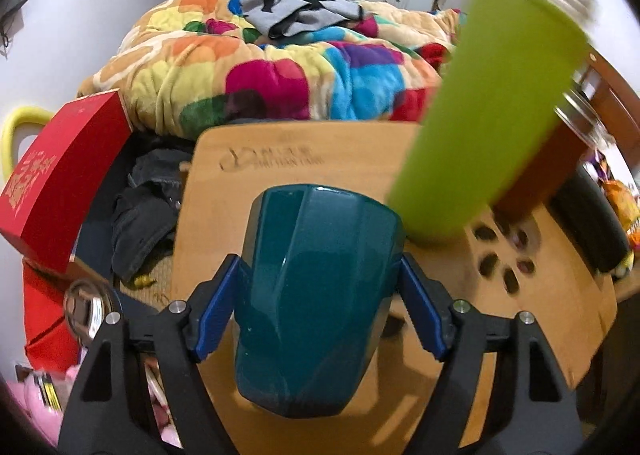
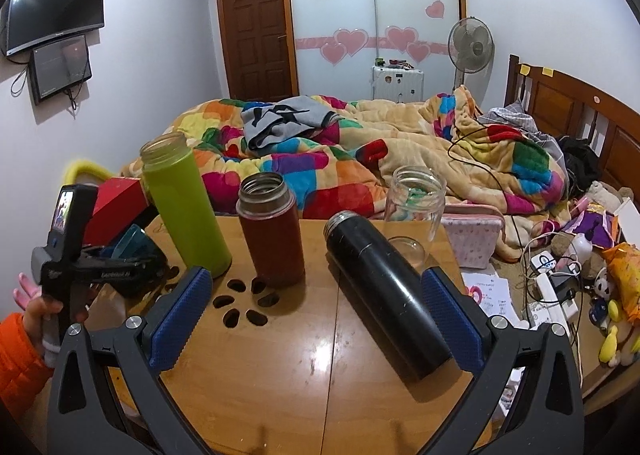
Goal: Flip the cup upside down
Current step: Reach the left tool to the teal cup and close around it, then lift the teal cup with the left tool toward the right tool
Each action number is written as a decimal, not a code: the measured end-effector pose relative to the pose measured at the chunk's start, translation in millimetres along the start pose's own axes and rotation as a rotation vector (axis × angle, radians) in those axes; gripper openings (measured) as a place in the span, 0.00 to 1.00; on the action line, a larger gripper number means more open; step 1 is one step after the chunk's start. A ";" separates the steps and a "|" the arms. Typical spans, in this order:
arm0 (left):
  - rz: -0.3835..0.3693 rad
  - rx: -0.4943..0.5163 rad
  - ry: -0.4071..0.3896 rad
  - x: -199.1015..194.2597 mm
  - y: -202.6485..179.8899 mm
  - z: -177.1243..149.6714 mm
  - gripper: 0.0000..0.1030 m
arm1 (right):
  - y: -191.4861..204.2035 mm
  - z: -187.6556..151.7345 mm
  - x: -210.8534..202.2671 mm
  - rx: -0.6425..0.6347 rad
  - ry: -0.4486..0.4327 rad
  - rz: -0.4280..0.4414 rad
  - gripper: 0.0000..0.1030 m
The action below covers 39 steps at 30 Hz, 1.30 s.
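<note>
A teal cup (image 1: 320, 295) fills the middle of the left wrist view, its closed base toward the far side and its mouth end toward the camera. My left gripper (image 1: 320, 279) is shut on it, a blue pad on each side, over the wooden table (image 1: 304, 159). In the right wrist view the left gripper (image 2: 120, 255) shows at the table's left edge with the teal cup (image 2: 132, 241) in it. My right gripper (image 2: 316, 299) is open and empty above the table (image 2: 280, 367); a black flask (image 2: 388, 291) lies between its fingers, untouched.
A tall green bottle (image 2: 184, 203) stands beside the teal cup, also seen in the left wrist view (image 1: 488, 103). A brown flask (image 2: 272, 231) and a clear glass jar (image 2: 416, 203) stand farther back. A red box (image 1: 64, 179) lies left of the table. A bed with a colourful quilt (image 2: 360, 159) is behind.
</note>
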<state>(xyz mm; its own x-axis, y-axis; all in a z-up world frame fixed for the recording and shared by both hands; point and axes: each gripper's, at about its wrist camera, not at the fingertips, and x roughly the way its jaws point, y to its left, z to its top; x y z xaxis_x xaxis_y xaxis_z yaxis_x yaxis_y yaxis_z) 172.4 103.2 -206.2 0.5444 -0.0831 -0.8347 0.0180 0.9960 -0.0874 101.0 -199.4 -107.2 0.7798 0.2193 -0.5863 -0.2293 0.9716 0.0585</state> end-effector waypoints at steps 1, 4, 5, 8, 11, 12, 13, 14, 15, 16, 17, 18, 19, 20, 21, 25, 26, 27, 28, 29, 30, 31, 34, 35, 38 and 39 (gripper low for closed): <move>-0.007 0.005 0.004 -3.4 -4.2 -5.7 0.74 | 0.5 -2.3 -1.1 0.001 0.003 0.007 1.00; -0.033 0.028 0.014 -14.4 -23.0 -22.4 0.74 | 3.0 -9.6 -3.1 -0.003 0.014 0.017 1.00; -0.036 0.044 0.015 -17.3 -30.3 -26.8 0.74 | 3.9 -11.5 -3.6 -0.004 0.020 0.019 1.00; -0.051 0.086 0.017 -24.9 -53.8 -39.7 0.74 | 5.3 -18.4 -5.6 -0.010 0.032 0.023 1.00; -0.079 0.117 0.023 -29.3 -77.5 -48.9 0.74 | 5.6 -25.5 -8.8 -0.015 0.036 0.023 1.00; -0.086 0.130 0.024 -30.8 -87.2 -51.9 0.74 | 5.9 -27.7 -9.2 -0.015 0.038 0.022 1.00; -0.091 0.138 0.025 -31.3 -93.6 -53.6 0.74 | 5.2 -30.0 -10.2 -0.014 0.042 0.026 1.00; -0.103 0.149 0.025 -32.1 -102.7 -56.0 0.74 | 3.9 -30.8 -10.6 -0.012 0.046 0.029 1.00; -0.109 0.154 0.025 -31.9 -109.2 -57.1 0.74 | 3.2 -33.0 -10.9 -0.011 0.049 0.031 1.00; -0.115 0.158 0.026 -31.9 -116.1 -58.1 0.74 | 2.7 -34.9 -10.5 -0.011 0.051 0.031 1.00; -0.125 0.160 0.027 -32.0 -123.2 -59.0 0.74 | 1.6 -37.1 -9.5 -0.011 0.055 0.029 1.00; -0.130 0.161 0.029 -31.1 -128.0 -58.5 0.74 | 1.0 -39.4 -9.0 -0.012 0.060 0.028 1.00; -0.138 0.159 0.031 -30.4 -133.7 -58.4 0.74 | 0.3 -41.7 -8.3 -0.012 0.065 0.027 1.00; -0.138 0.158 0.031 -30.1 -137.9 -58.7 0.74 | 0.4 -43.2 -7.7 -0.012 0.069 0.026 1.00; -0.140 0.157 0.033 -29.9 -141.2 -58.7 0.75 | -0.3 -44.9 -7.1 -0.012 0.074 0.026 1.00; -0.152 0.160 0.055 -28.3 -146.1 -55.1 0.75 | -1.7 -50.9 -4.4 -0.013 0.088 0.026 1.00; -0.157 0.162 0.062 -28.5 -146.4 -54.4 0.75 | -1.4 -51.7 -4.3 -0.012 0.090 0.026 1.00; -0.162 0.162 0.064 -29.5 -145.8 -54.6 0.75 | -2.0 -52.0 -3.7 -0.012 0.091 0.027 1.00; -0.167 0.162 0.066 -30.0 -145.7 -54.7 0.75 | -2.1 -52.4 -3.0 -0.011 0.092 0.029 1.00; -0.174 0.160 0.070 -30.9 -145.0 -55.0 0.75 | -1.7 -53.0 -2.4 -0.010 0.094 0.031 1.00; -0.179 0.158 0.071 -32.2 -144.1 -55.5 0.75 | -1.2 -53.1 -1.8 -0.010 0.095 0.032 1.00; -0.184 0.157 0.071 -32.2 -142.3 -55.2 0.75 | -0.5 -53.0 -1.4 -0.010 0.095 0.033 1.00; -0.201 0.149 0.067 -37.5 -137.8 -54.8 0.75 | 2.2 -52.3 -0.1 -0.013 0.096 0.036 1.00; -0.208 0.147 0.064 -41.2 -136.1 -54.9 0.75 | 2.6 -52.1 0.2 -0.014 0.097 0.037 1.00; -0.234 0.142 0.057 -52.5 -129.9 -57.8 0.75 | 4.7 -51.7 1.3 -0.017 0.099 0.039 1.00; -0.244 0.137 0.054 -56.9 -126.7 -59.3 0.75 | 5.6 -51.9 1.7 -0.018 0.100 0.042 1.00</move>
<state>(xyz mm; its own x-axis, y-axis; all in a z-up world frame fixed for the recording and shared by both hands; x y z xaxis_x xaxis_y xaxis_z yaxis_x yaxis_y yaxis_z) 89.4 -20.2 -179.9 0.4645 -0.3189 -0.8262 0.2579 0.9412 -0.2183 70.8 -198.2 -149.8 0.7071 0.2493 -0.6617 -0.2722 0.9596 0.0707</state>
